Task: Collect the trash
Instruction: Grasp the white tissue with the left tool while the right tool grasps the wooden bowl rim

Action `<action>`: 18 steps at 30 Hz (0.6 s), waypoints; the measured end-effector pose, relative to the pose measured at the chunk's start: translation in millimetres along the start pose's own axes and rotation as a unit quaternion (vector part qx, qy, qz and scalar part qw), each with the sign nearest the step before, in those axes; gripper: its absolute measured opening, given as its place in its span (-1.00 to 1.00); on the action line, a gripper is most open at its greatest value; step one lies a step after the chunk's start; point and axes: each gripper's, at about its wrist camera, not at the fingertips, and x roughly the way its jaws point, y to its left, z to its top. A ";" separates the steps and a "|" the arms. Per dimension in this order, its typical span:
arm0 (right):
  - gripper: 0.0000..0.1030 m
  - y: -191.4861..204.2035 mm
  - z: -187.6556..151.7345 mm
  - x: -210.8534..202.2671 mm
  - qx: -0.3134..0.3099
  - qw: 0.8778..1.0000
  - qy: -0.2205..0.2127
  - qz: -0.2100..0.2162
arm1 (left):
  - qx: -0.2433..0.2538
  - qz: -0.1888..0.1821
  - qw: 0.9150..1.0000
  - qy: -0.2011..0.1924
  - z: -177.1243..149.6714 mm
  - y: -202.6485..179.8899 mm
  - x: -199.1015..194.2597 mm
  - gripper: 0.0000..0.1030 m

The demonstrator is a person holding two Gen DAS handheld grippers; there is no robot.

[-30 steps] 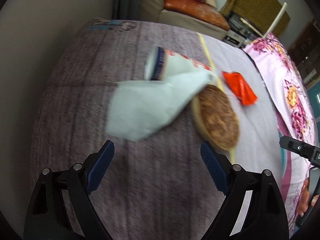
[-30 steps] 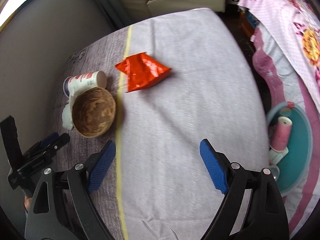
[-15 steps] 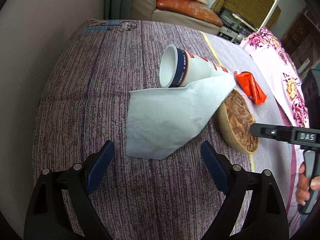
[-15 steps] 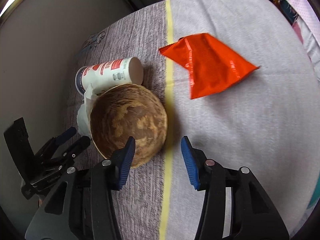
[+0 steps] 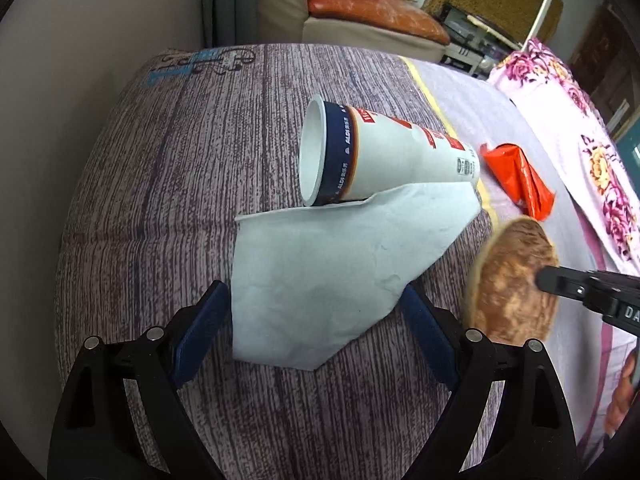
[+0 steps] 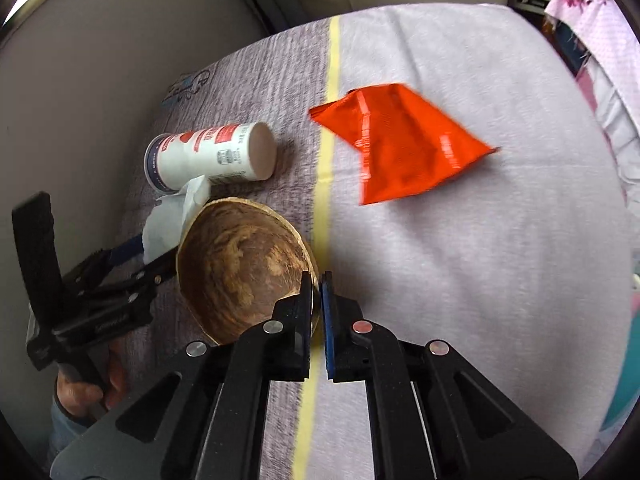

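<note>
The right claw [image 6: 317,300] has just clamped the wooden bowl's [image 6: 240,268] 4 o'clock rim, likely to steady it; the left claw [image 5: 316,336] gapes astride the napkin [image 5: 332,272].

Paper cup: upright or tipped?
Tipped. The paper cup lies on its side on the bedspread, open mouth sideways, beside the napkin.

This is a home, most likely a living room. There is a sofa [image 5: 288,4] with an orange cushion [image 5: 372,20] at the back. A table has a purple and grey cloth [image 5: 180,184] on it. A pink cloth with flowers [image 5: 576,120] lies beside it. A shelf with boxes and gadgets [image 5: 472,46] stands near the sofa.
</note>
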 end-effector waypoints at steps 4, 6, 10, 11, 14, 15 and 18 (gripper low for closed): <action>-0.89 -11.3 -3.7 -4.2 0.004 1.000 -0.001 0.002 | 0.002 0.023 1.000 -0.010 0.0 -2.5 -2.4 0.10; -0.83 -13.5 -3.8 -3.1 0.008 1.000 -0.002 0.004 | -0.005 0.015 1.000 -0.010 -0.3 0.4 -3.9 -0.40; -0.77 -18.8 -2.0 -1.1 0.016 1.000 -0.003 0.012 | -0.022 -0.002 1.000 -0.007 -5.8 4.1 -7.6 -0.57; -0.69 -19.7 -1.7 1.2 0.018 1.000 -0.005 0.014 | -0.023 -0.007 1.000 -0.006 -8.5 4.0 -8.9 -0.58; -0.49 -18.9 0.3 7.3 0.025 1.000 -0.010 0.016 | -0.026 -0.025 0.999 0.000 -15.1 2.4 -12.2 -0.60; -0.46 -17.8 1.2 9.0 0.025 0.999 -0.013 0.015 | -0.026 -0.027 0.999 0.001 -17.0 1.6 -13.2 -0.60; -0.47 -17.4 0.5 16.3 0.028 0.999 -0.014 0.017 | -0.030 -0.031 0.999 0.005 -21.0 -1.6 -15.0 -0.60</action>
